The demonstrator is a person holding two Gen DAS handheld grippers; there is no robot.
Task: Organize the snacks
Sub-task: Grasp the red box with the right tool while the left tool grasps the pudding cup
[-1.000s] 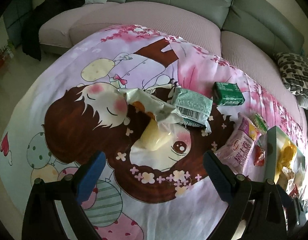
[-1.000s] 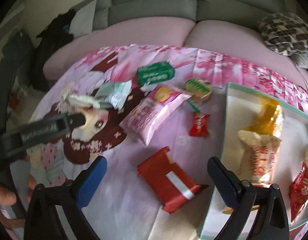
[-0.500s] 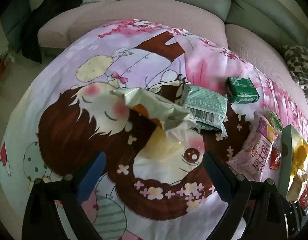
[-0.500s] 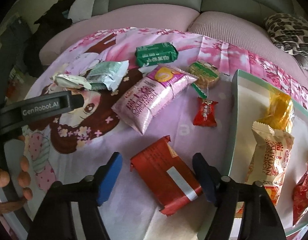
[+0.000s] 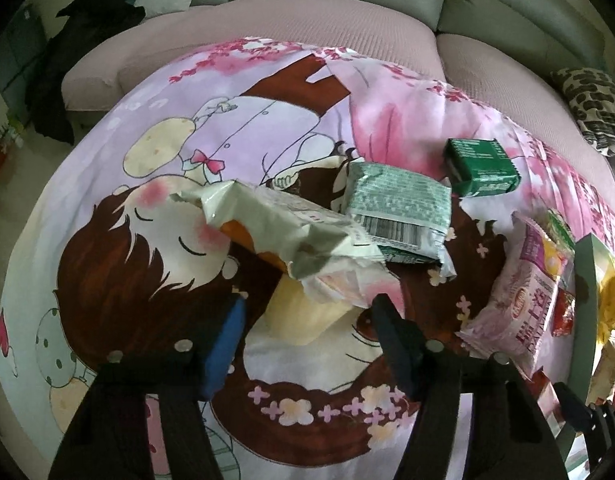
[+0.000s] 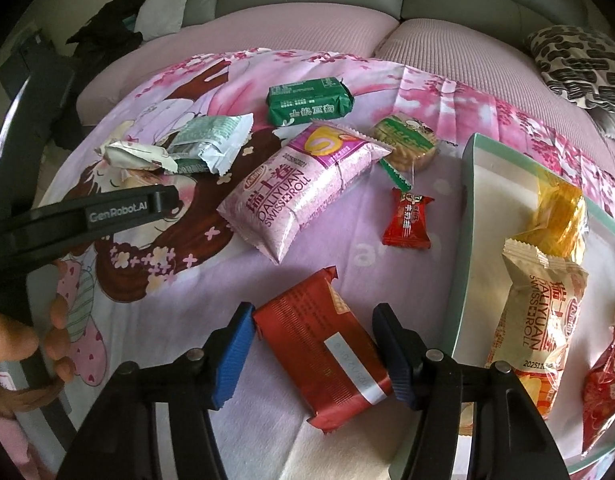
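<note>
My right gripper (image 6: pixel 313 354) has its jaws around a red snack packet (image 6: pixel 323 360) lying on the cartoon cloth, pads touching its sides. A green-rimmed tray (image 6: pixel 465 240) at the right holds a cream Swiss roll pack (image 6: pixel 535 320), a yellow pack (image 6: pixel 557 216) and a red snack. My left gripper (image 5: pixel 307 340) is open, its fingertips just short of a pale silver-green wrapper (image 5: pixel 283 224) that lies beside a mint-green packet (image 5: pixel 399 208).
On the cloth lie a dark green packet (image 6: pixel 309 100), a pink Swiss roll pack (image 6: pixel 303 184), a round green-topped biscuit (image 6: pixel 407 144) and a small red candy (image 6: pixel 407 220). A sofa (image 6: pixel 307 24) runs behind, with a patterned cushion (image 6: pixel 579 68) at right.
My right gripper has dropped onto the red packet and its jaws have narrowed around it. My left gripper has moved forward to the pale wrapper and its jaws have narrowed too.
</note>
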